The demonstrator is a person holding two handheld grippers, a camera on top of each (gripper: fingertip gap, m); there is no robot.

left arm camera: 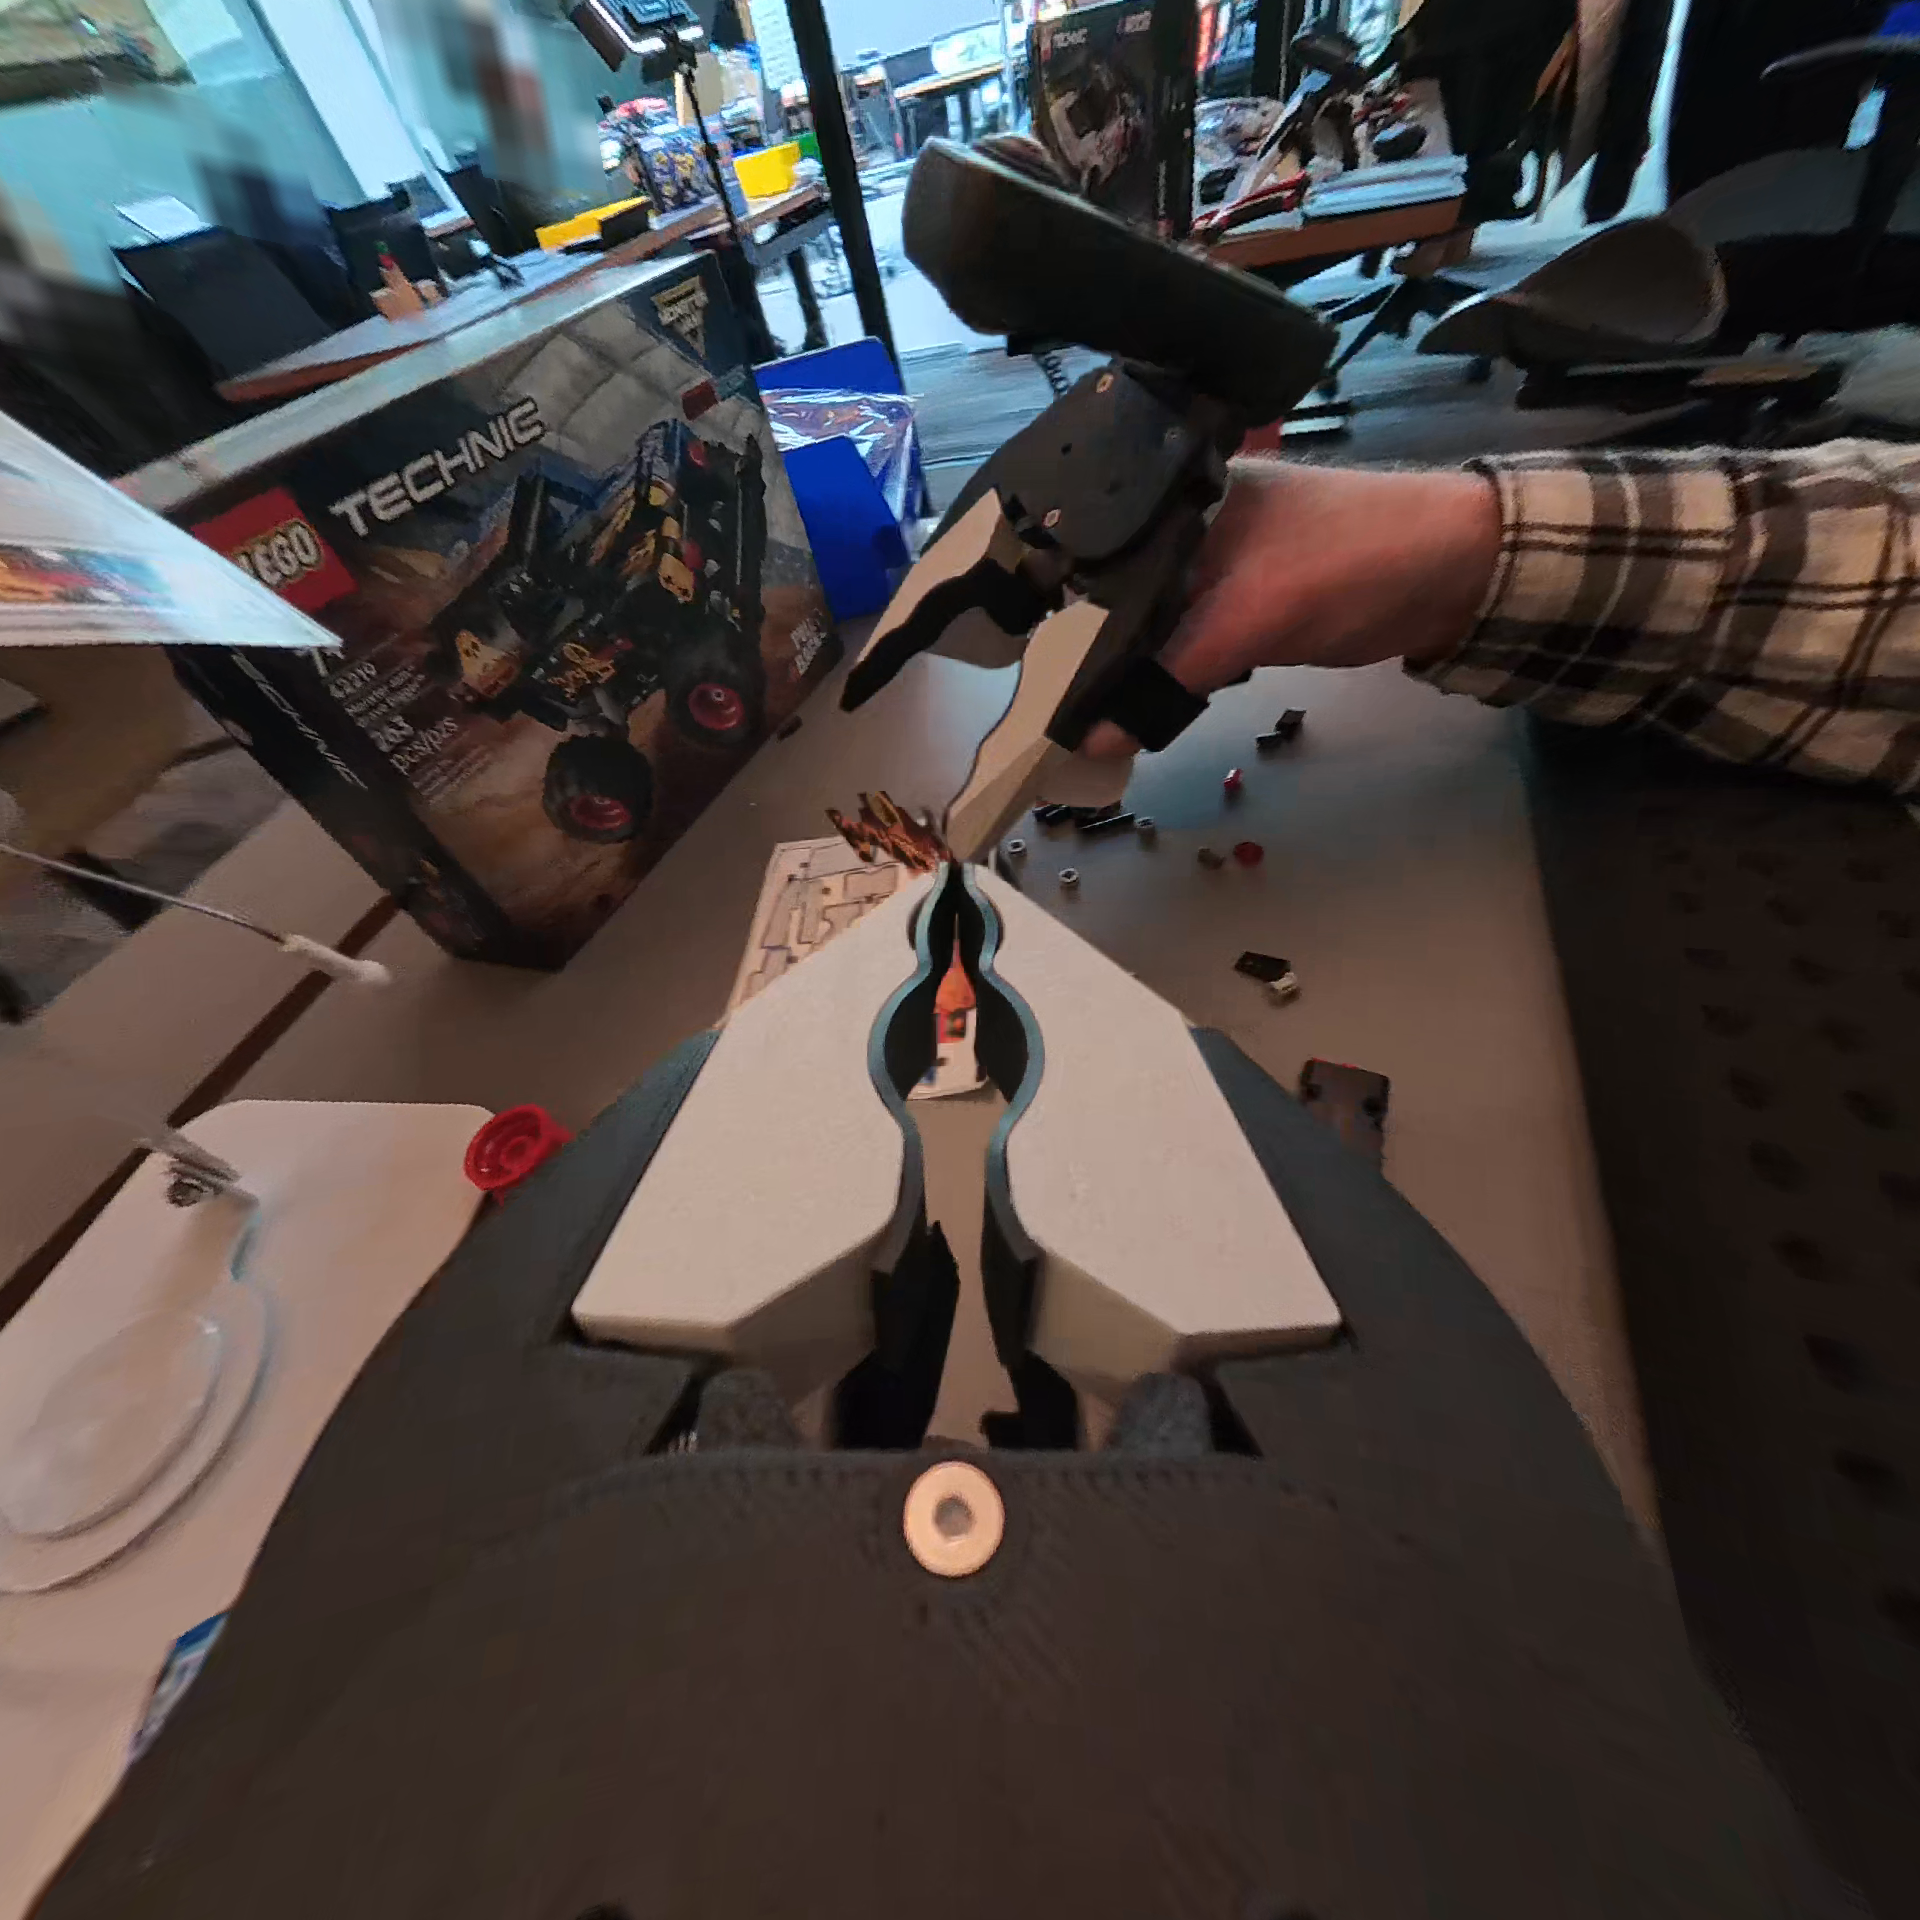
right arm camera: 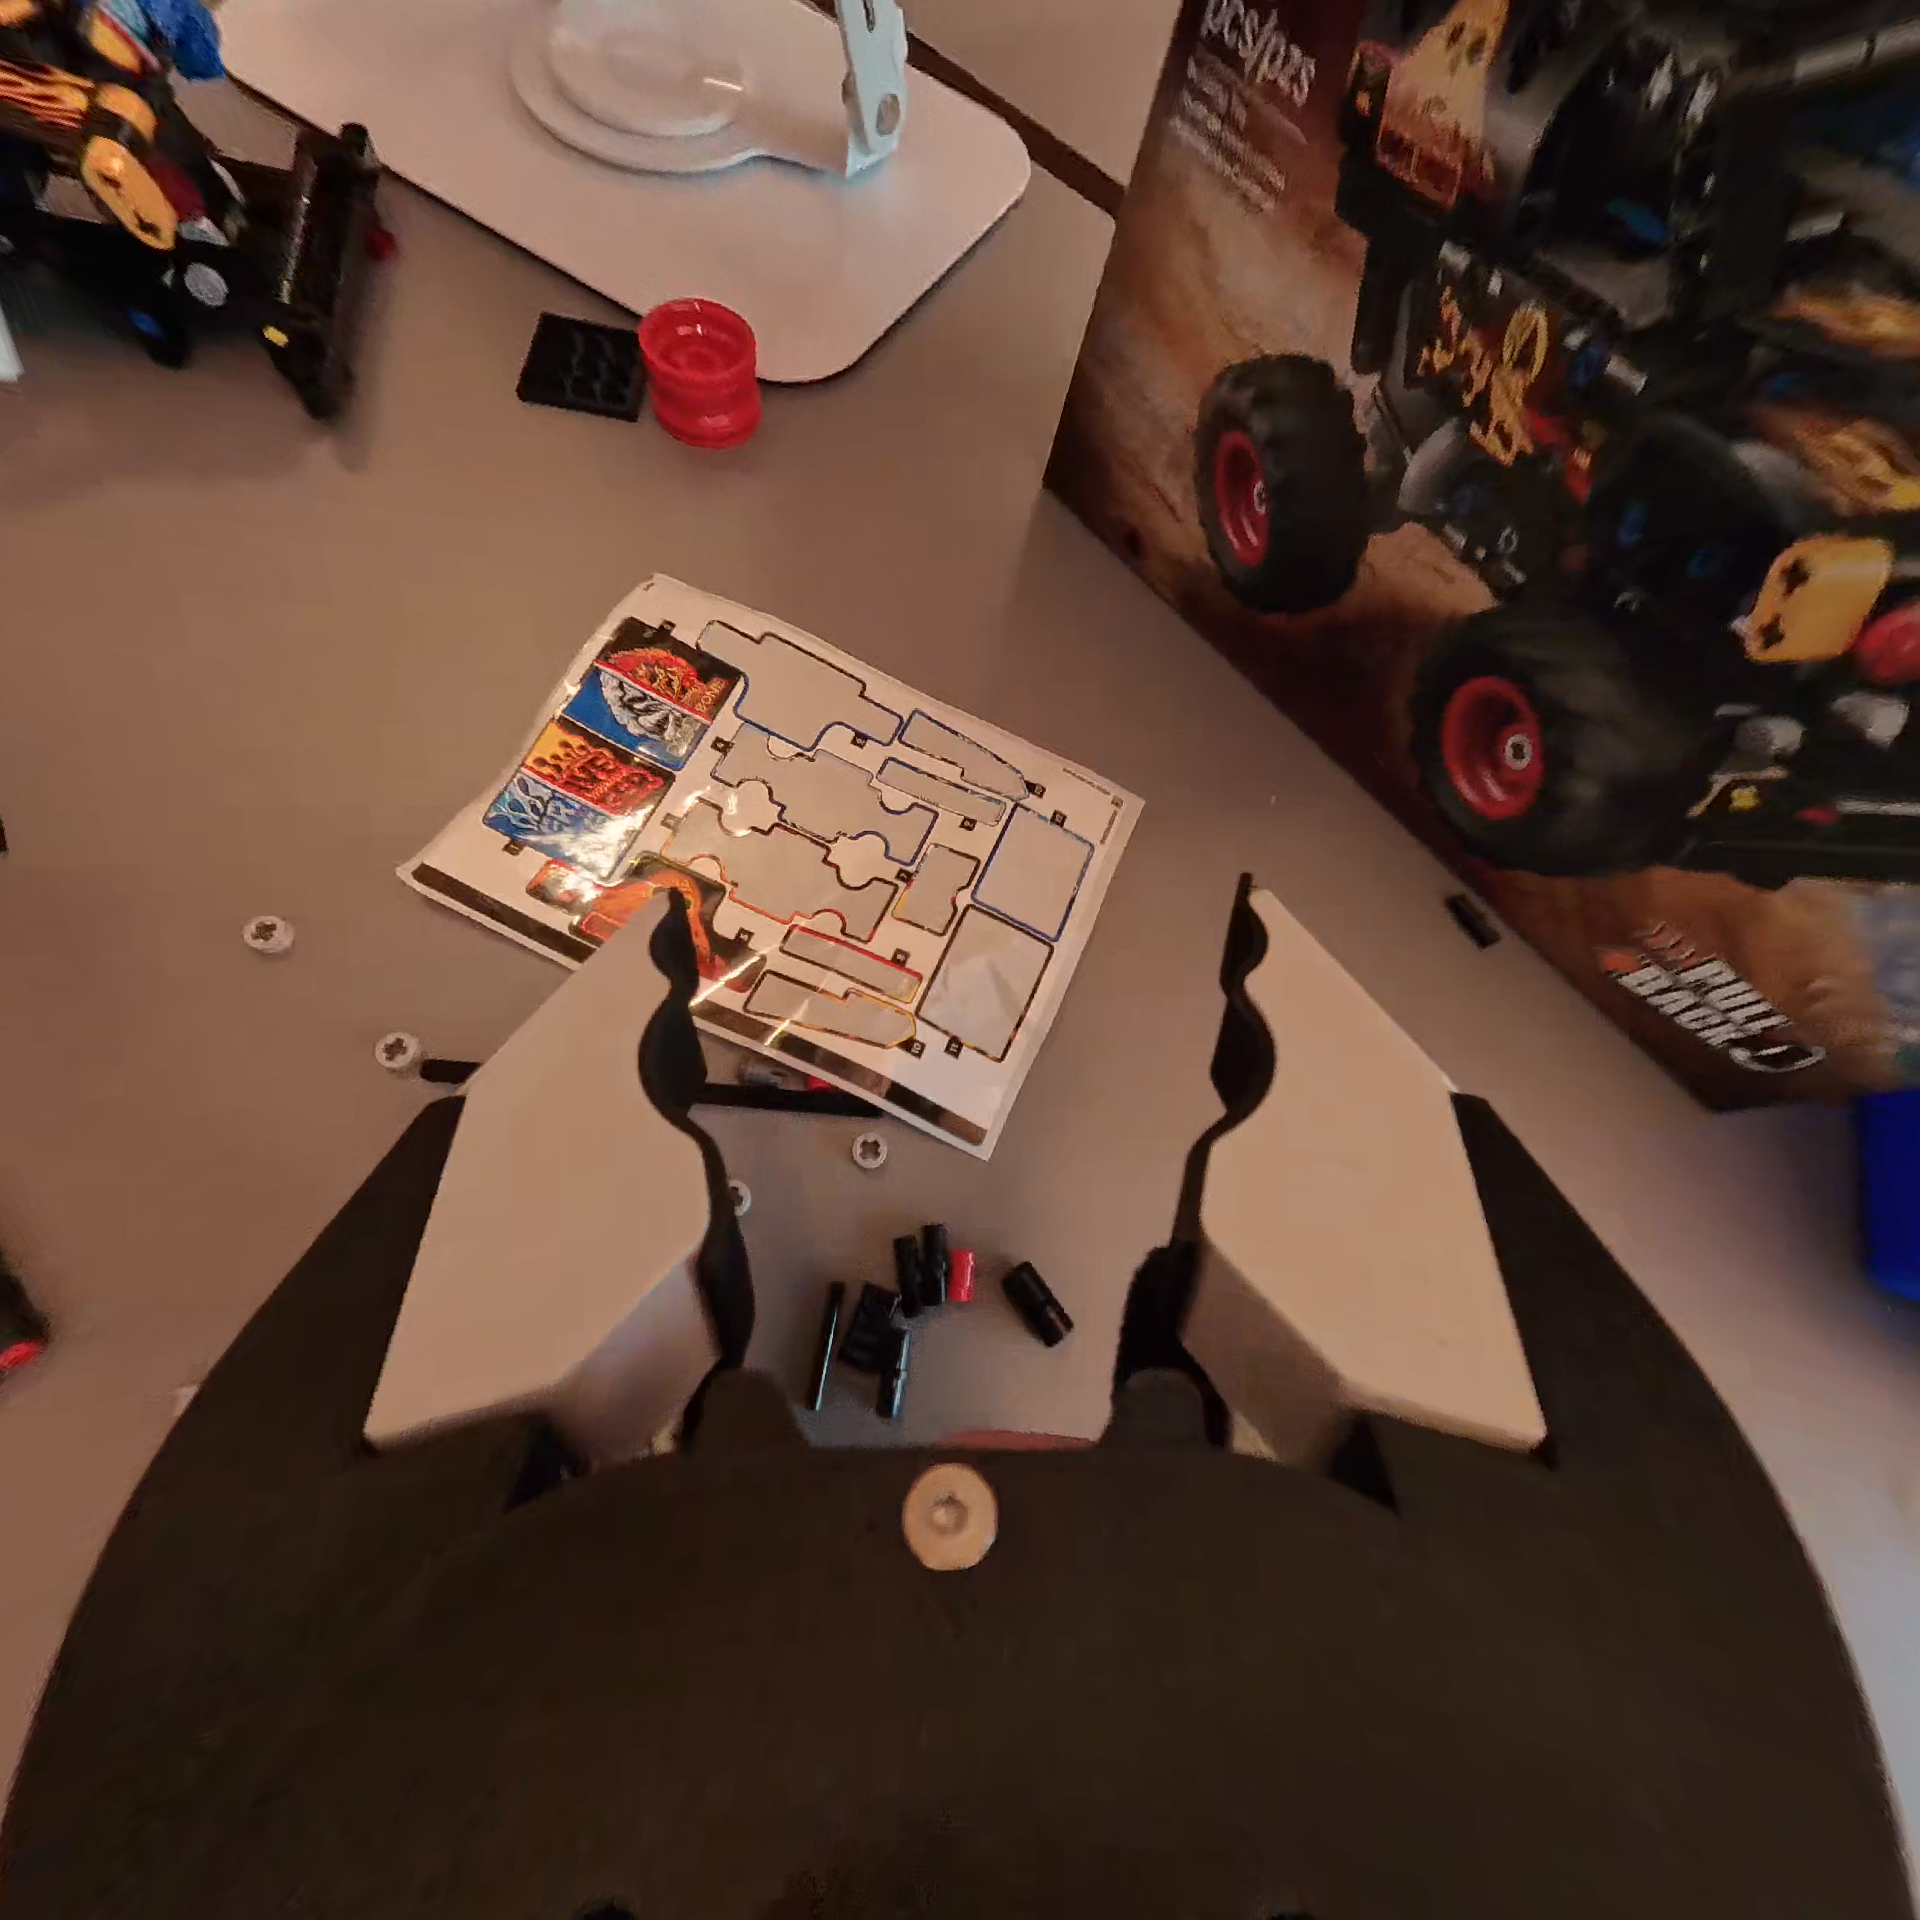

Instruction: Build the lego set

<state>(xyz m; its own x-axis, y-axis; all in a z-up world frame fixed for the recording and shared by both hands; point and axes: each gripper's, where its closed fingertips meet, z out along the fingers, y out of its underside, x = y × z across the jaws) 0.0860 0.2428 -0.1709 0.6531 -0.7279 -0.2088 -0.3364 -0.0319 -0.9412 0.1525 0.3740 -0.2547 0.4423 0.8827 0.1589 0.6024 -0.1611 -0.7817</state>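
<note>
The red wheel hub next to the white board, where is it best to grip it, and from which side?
Grip the red wheel hub across its ribbed barrel, coming from above. It seems to lie on its side, and a black plate crowds one end.

My left gripper [left arm camera: 951,883], white angular fingers with black wavy inner pads on a dark printed body, fills the lower centre of the left wrist view, its fingers drawn together until the tips meet. My right gripper [right arm camera: 956,914], of the same build, occupies the lower half of the right wrist view, fingers spread wide apart. In the left wrist view's upper right, my right hand [left arm camera: 1330,582] grips its handle, plaid sleeve [left arm camera: 1704,592] reaching in from the right edge.
</note>
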